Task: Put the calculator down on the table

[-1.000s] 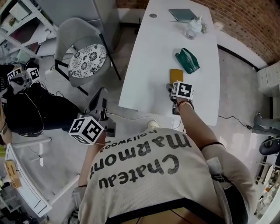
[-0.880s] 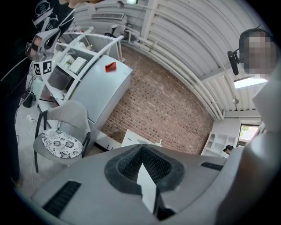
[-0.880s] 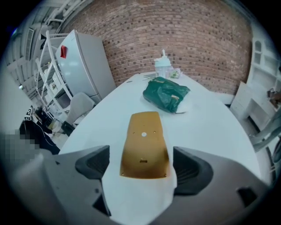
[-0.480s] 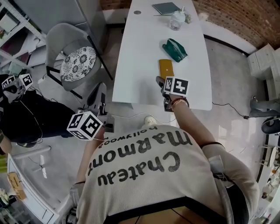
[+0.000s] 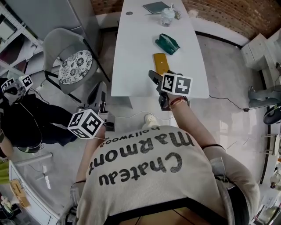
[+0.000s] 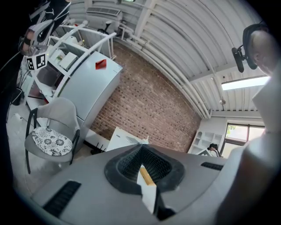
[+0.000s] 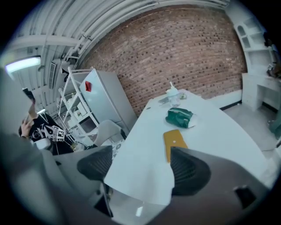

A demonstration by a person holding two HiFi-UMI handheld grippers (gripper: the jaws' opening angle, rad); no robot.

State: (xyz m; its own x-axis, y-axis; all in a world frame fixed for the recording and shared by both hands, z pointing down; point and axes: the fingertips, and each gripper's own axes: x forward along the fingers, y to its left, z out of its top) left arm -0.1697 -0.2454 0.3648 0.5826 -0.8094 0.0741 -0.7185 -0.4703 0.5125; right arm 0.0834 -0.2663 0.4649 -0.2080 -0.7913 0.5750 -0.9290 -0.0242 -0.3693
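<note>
The calculator point(image 5: 161, 63), a flat yellow slab, lies on the white table point(image 5: 136, 52) near its front edge, and shows in the right gripper view point(image 7: 174, 143) past the right pad. My right gripper point(image 5: 158, 90) hovers over the table's near edge, short of the calculator and apart from it. Its jaws point(image 7: 140, 169) stand wide and are closing, with only the table top seen between them. My left gripper point(image 5: 106, 117) is held off to the left of the table above the floor. Its pads point(image 6: 142, 169) are together with nothing held.
A green pouch point(image 5: 167, 43) lies just beyond the calculator, with a clear jar point(image 5: 167, 16) and a dark notebook point(image 5: 155, 7) at the far end. A grey chair point(image 5: 74, 66) with a patterned cushion stands left of the table. Another person in black point(image 5: 26, 118) is at far left.
My right gripper has drawn back from the calculator toward the table's near edge and risen. The calculator stays flat on the table. The left gripper has shifted only slightly.
</note>
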